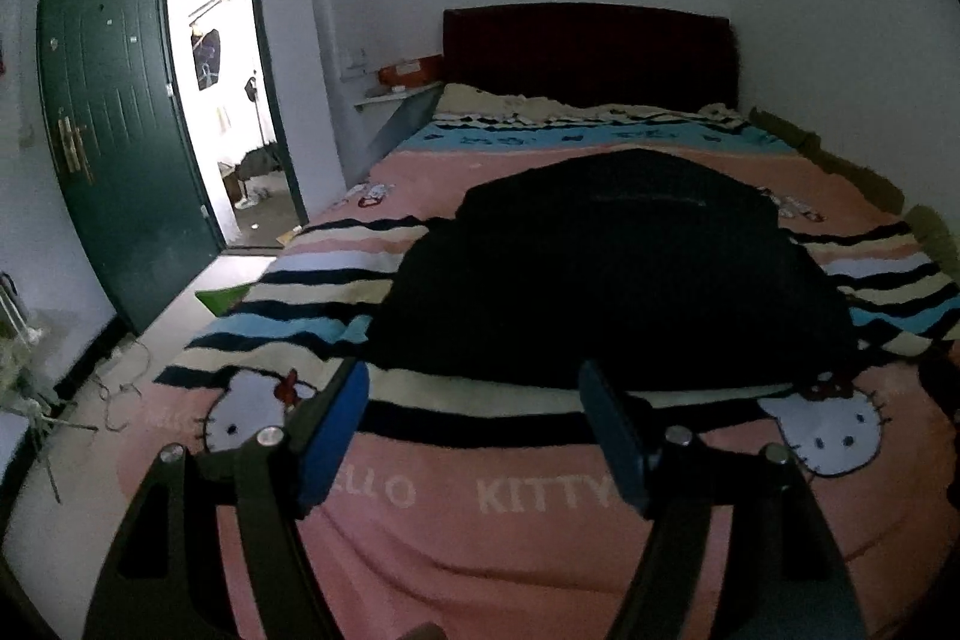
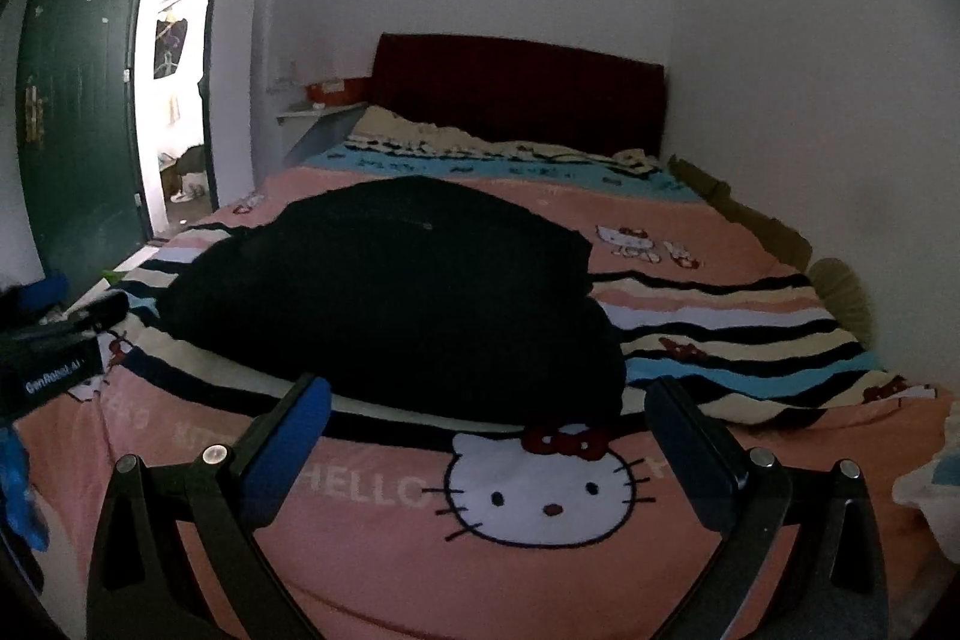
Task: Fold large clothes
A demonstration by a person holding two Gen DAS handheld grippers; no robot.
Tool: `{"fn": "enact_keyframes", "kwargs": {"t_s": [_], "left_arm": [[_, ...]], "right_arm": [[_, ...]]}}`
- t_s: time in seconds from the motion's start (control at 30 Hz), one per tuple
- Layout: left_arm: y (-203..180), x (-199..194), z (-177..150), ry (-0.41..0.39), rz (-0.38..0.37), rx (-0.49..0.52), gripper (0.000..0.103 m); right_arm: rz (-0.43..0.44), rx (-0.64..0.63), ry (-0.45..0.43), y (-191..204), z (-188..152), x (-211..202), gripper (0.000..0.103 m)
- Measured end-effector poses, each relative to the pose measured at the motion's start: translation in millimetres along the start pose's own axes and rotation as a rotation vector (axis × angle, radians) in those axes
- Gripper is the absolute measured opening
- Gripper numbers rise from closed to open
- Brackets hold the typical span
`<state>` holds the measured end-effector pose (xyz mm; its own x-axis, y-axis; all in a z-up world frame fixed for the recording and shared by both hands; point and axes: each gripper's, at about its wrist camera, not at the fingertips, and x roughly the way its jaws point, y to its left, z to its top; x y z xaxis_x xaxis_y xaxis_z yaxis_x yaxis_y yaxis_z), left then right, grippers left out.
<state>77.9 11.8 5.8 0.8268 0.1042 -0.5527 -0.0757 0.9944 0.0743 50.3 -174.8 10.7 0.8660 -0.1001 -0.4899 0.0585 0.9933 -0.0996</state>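
A large black garment [image 1: 606,274] lies spread flat in the middle of the bed, on a pink striped Hello Kitty blanket [image 1: 432,550]. It also shows in the right wrist view [image 2: 390,298]. My left gripper [image 1: 471,388] is open and empty, held just above the blanket near the garment's front hem. My right gripper [image 2: 489,400] is open and empty, at the garment's front right corner. The left gripper's body [image 2: 48,370] shows at the left edge of the right wrist view.
A dark red headboard [image 1: 588,52] stands against the far wall. A green door [image 1: 114,118] stands open at the left, with a bright doorway beside it. Cables lie on the floor [image 1: 120,388] left of the bed. A wall runs along the bed's right side.
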Motion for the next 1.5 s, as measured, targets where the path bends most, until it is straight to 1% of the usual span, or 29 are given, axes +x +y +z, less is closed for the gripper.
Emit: {"fn": "enact_keyframes", "kwargs": {"t_s": [0.23, 0.63, 1.0, 1.27, 1.5], "left_arm": [[-2.4, -13.0, -4.5, -0.027, -0.017, 0.004, 0.071], [-9.2, -22.9, -8.2, -0.052, -0.043, 0.031, 0.071], [-15.7, -22.0, -10.2, -0.042, -0.062, 0.056, 0.071], [-15.0, -20.1, -11.0, -0.041, -0.075, 0.043, 0.071], [-18.4, -18.5, -13.5, -0.041, -0.081, 0.053, 0.071]], "right_arm": [[0.010, -0.014, -0.030, 3.0, -0.4, -12.8, 0.102], [0.007, -0.010, -0.026, 2.3, -3.5, -15.8, 0.102], [0.003, -0.009, -0.015, 0.9, -5.5, -10.6, 0.102], [0.000, -0.001, -0.005, -3.5, -6.6, -4.5, 0.102], [-0.003, 0.004, 0.005, -5.3, -9.1, -0.7, 0.102]]}}
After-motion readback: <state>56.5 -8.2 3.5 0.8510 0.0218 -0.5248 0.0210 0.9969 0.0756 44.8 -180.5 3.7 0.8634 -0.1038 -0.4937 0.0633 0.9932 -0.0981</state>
